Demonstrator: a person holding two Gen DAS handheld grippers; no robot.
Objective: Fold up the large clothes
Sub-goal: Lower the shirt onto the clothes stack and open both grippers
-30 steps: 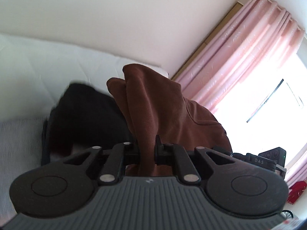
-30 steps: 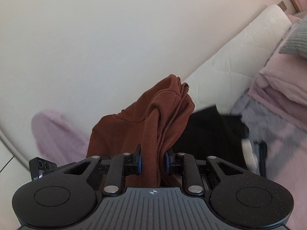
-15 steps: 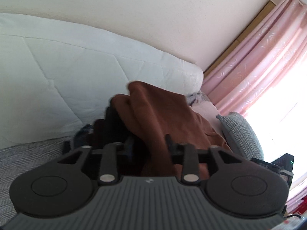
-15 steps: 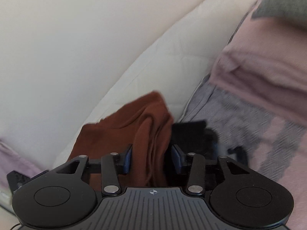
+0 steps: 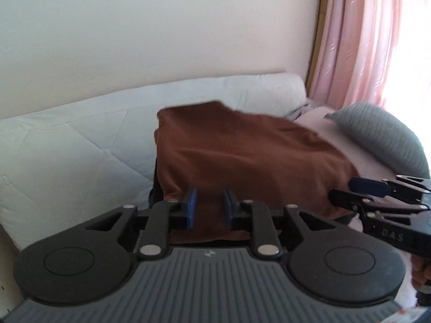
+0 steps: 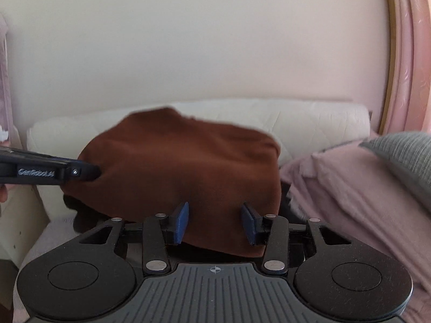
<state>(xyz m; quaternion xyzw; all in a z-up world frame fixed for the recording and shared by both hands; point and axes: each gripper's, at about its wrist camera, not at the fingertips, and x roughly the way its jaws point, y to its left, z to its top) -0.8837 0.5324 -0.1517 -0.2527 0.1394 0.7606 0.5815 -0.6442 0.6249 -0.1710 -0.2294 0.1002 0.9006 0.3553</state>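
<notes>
A brown garment (image 5: pixel 242 156) lies folded and draped over a dark pile of clothes, against a white quilted cushion. In the left wrist view my left gripper (image 5: pixel 209 210) is open at the garment's near edge, its blue pads apart with cloth showing between them. My right gripper (image 6: pixel 215 223) is open too, wider, at the near edge of the same brown garment (image 6: pixel 183 167). Each view catches the other tool: the right gripper (image 5: pixel 363 188) at the garment's right side, the left gripper (image 6: pixel 89 172) with its tip against the cloth's left side.
The white quilted cushion (image 5: pixel 80 145) runs along the wall behind the garment. To the right lie a pink blanket (image 6: pixel 350 188) and a grey ribbed pillow (image 6: pixel 404 150). Pink curtains (image 5: pixel 363 40) hang at the far right. A bit of dark clothing (image 6: pixel 80 215) shows under the brown one.
Both grippers held the bunched brown garment up, shut on it. They have lowered it onto the dark pile and opened, and the cloth now lies spread out.
</notes>
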